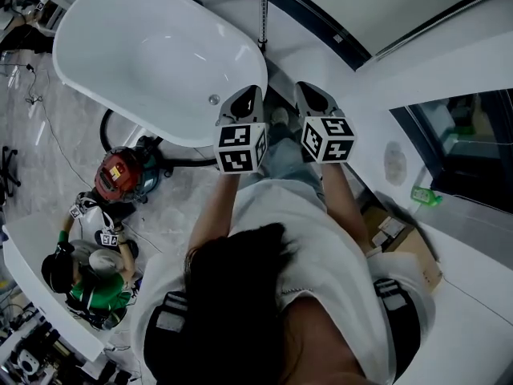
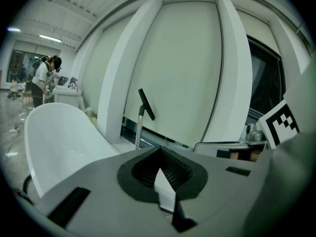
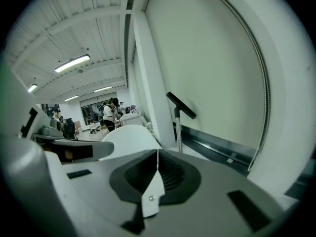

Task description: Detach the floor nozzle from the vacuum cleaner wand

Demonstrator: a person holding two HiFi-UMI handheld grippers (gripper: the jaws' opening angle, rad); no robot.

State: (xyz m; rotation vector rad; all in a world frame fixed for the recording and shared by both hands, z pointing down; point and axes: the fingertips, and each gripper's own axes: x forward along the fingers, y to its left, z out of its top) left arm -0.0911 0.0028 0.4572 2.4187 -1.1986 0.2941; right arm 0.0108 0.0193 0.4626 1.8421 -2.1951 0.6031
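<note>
The vacuum wand (image 1: 262, 13) is a thin chrome tube that stands upright against the white wall behind the bathtub. A flat black floor nozzle (image 2: 146, 104) sits tilted on the wand's (image 2: 138, 130) upper end. The right gripper view shows the same nozzle (image 3: 180, 105) and wand (image 3: 178, 131) ahead. My left gripper (image 1: 247, 101) and right gripper (image 1: 315, 99) are side by side in front of me, well short of the wand. Each is shut with nothing between its jaws, as the left gripper (image 2: 159, 149) and right gripper (image 3: 157, 152) views show.
A white oval bathtub (image 1: 96, 34) fills the space to my front left. A red canister vacuum (image 1: 119, 175) with a black hose lies on the floor beside it. A person (image 1: 94, 267) crouches at the lower left. A cardboard box (image 1: 401, 239) sits at the right below a dark window.
</note>
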